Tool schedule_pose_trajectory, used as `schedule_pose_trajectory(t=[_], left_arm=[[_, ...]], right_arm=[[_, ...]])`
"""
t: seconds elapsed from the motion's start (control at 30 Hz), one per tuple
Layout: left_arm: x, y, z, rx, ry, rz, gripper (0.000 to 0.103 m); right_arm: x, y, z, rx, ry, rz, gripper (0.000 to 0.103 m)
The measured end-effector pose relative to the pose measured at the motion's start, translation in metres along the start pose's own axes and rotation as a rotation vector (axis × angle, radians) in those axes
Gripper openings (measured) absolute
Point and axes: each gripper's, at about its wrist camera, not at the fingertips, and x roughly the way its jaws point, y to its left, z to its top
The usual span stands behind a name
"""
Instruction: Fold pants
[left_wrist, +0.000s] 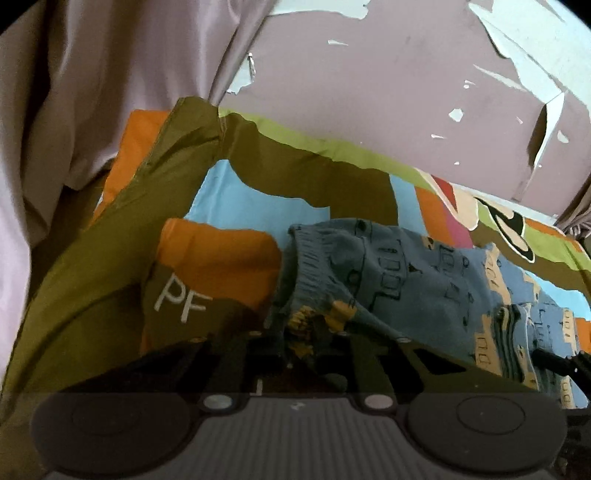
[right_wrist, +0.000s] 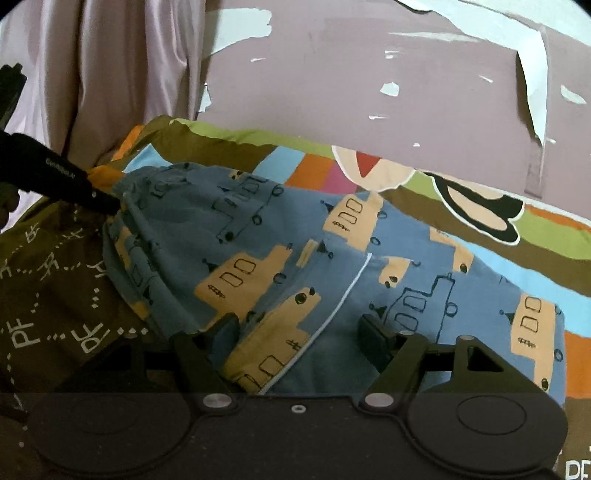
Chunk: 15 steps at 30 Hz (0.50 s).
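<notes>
The blue pants with a tan and black print lie on a colourful bedsheet. Their gathered waistband end is at my left gripper, which is shut on that bunched fabric. In the right wrist view the left gripper comes in from the left, its tip at the waistband. The pants spread across the middle of this view, with a white seam line running down them. My right gripper stands open low over the near part of the pants, cloth lying between its wide-set fingers.
A brown cloth with white letters lies left of the pants, also seen as brown cloth. A pale curtain hangs at the back left. A mauve wall with peeling paint borders the bed's far edge.
</notes>
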Motion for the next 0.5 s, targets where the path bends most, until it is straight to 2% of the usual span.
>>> schedule_pose_trajectory(t=[0.1, 0.27, 0.37, 0.5], left_arm=[[-0.006, 0.005, -0.005, -0.045, -0.007, -0.019, 0.068], [-0.002, 0.026, -0.004, -0.215, -0.037, -0.137, 0.07], [0.014, 0.038, -0.007, -0.29, -0.012, -0.168, 0.072], [0.021, 0.05, -0.017, -0.385, -0.063, -0.229, 0.075]], right_arm=[[-0.006, 0.003, 0.001, -0.024, -0.037, -0.007, 0.075], [-0.003, 0.003, 0.001, -0.032, -0.037, -0.014, 0.076], [0.0, 0.0, -0.002, -0.009, -0.026, -0.009, 0.076], [0.0, -0.001, -0.006, 0.015, -0.028, -0.004, 0.077]])
